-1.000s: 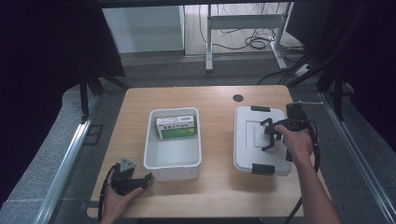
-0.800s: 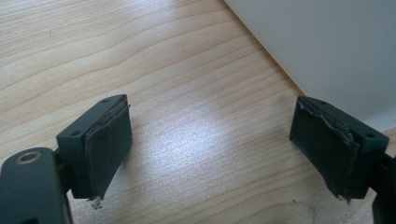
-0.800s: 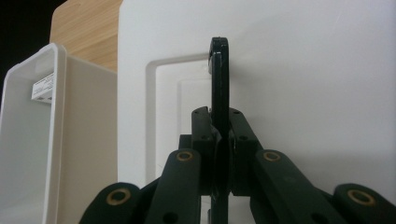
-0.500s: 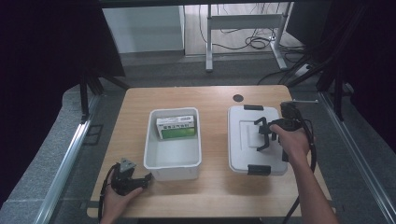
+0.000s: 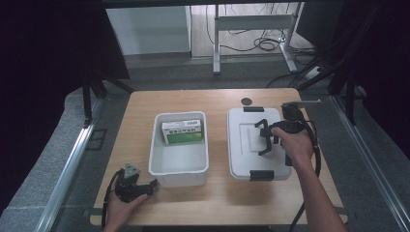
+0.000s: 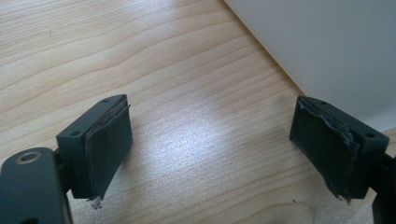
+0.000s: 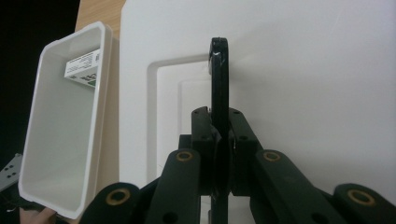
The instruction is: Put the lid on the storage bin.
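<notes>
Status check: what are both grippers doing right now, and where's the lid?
Right gripper shut on the lid's black handle, lid beside the open white bin. Left gripper open, empty, low over the table. Green box in bin.

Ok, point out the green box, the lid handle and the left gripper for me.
green box (image 5: 182, 132), high view, its top face.
lid handle (image 7: 219, 70), right gripper view, its raised black bar.
left gripper (image 6: 210, 149), left gripper view, midway between its open jaws.

A pale wood-grain desk carries a white bin holding a green-and-white box and, at three o'clock, a white lid with black handle, clips, black grippers.
</notes>
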A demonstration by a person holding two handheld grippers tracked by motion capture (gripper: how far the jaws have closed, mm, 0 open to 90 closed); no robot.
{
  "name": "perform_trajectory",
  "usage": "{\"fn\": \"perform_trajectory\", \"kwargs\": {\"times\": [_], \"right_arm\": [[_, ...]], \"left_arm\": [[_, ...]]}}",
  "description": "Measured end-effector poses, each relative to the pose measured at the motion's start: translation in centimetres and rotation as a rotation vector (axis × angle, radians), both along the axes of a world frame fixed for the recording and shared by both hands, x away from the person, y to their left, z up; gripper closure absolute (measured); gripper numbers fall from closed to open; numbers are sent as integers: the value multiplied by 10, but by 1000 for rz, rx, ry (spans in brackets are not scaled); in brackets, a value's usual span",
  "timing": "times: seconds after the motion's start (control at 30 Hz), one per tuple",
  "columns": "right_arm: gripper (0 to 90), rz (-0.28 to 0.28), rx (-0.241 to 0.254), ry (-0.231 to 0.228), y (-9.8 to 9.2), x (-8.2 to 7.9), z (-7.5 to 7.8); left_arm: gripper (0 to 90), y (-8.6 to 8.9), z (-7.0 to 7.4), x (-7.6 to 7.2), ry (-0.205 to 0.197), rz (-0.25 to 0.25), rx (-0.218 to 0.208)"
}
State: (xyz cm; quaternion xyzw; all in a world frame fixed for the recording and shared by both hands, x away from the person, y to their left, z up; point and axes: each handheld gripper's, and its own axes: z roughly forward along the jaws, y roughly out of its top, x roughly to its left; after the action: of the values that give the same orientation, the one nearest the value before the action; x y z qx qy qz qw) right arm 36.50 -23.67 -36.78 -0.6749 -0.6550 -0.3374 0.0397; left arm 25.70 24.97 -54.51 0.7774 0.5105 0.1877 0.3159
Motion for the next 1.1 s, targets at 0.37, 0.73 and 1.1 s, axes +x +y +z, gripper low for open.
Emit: {"fn": "perform_trajectory", "kwargs": {"times": [0.37, 0.73, 1.1], "right_arm": [[845, 11, 1, -11, 10, 1, 3], [845, 20, 23, -1, 19, 2, 4], [845, 55, 32, 1, 36, 2, 7]], "left_arm": [[129, 0, 0, 0, 1, 0, 0], [129, 0, 0, 0, 0, 0, 0], [129, 0, 0, 0, 1, 0, 0]]}}
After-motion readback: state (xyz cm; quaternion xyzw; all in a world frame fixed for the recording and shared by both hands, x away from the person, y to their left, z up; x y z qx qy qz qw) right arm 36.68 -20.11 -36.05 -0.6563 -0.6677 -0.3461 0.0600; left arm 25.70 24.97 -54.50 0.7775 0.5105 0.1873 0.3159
